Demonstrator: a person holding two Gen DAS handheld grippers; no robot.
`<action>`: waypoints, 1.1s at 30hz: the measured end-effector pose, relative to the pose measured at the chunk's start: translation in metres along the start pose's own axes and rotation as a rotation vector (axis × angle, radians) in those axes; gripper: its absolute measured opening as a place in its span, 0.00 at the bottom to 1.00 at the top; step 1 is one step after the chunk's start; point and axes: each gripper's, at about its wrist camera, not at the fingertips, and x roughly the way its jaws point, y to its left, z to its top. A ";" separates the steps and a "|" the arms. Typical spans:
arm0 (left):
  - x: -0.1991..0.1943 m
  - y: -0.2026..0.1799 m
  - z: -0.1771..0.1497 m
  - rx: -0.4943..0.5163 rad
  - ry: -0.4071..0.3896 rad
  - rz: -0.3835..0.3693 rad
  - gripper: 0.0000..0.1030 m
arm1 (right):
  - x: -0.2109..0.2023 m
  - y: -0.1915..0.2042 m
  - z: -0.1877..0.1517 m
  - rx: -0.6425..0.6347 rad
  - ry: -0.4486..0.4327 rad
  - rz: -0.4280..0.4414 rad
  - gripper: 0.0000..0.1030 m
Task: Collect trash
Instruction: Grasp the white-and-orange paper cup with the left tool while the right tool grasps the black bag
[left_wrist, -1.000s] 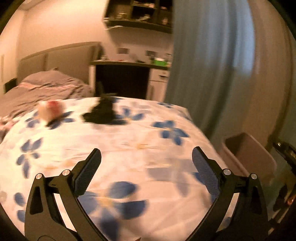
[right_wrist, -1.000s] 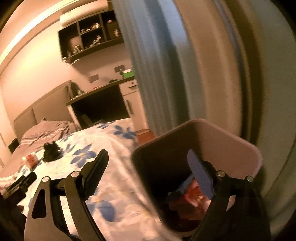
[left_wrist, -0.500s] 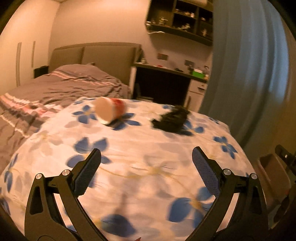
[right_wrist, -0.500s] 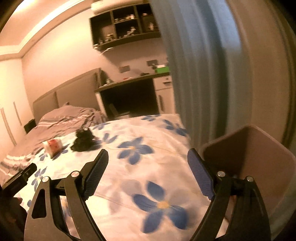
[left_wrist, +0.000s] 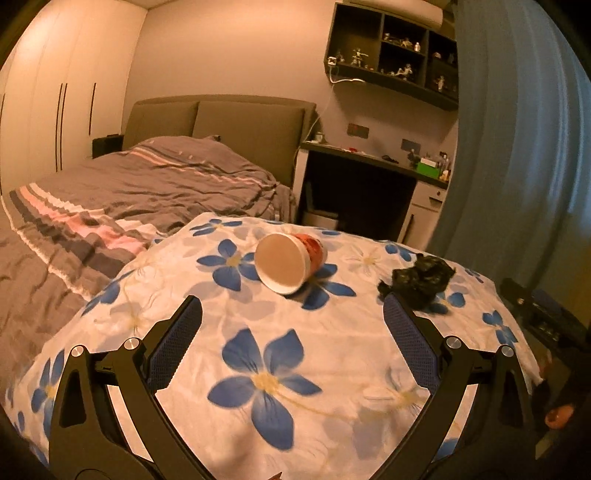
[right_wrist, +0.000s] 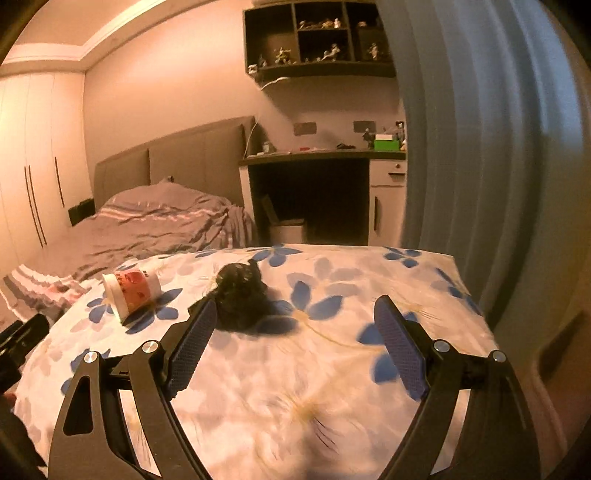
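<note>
Pretty dim indoor shots with a warm orange-pink cast, brightest on the wardrobe (left_wrist: 44, 110) at the left. Heavy fisheye bend and black vignette in the corners. The curtain (right_wrist: 480, 147) smears with motion blur, and the floral cover (right_wrist: 295, 406) goes soft up close. Soft shadows, no harsh glare.

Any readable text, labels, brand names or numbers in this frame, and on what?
None can be read.
Red-printed cup: pattern shows, lettering too blurred.
Green box on the desk: too small to tell.
Wall panels: no legible marks.
</note>
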 end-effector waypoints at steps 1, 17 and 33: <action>0.005 0.002 0.002 0.000 0.002 0.000 0.94 | 0.008 0.005 0.002 -0.005 0.006 0.001 0.82; 0.083 0.001 0.027 0.023 0.091 -0.063 0.69 | 0.089 0.035 0.018 -0.019 0.144 0.024 0.56; 0.133 0.001 0.022 0.001 0.240 -0.199 0.03 | 0.093 0.039 0.011 -0.037 0.188 0.108 0.07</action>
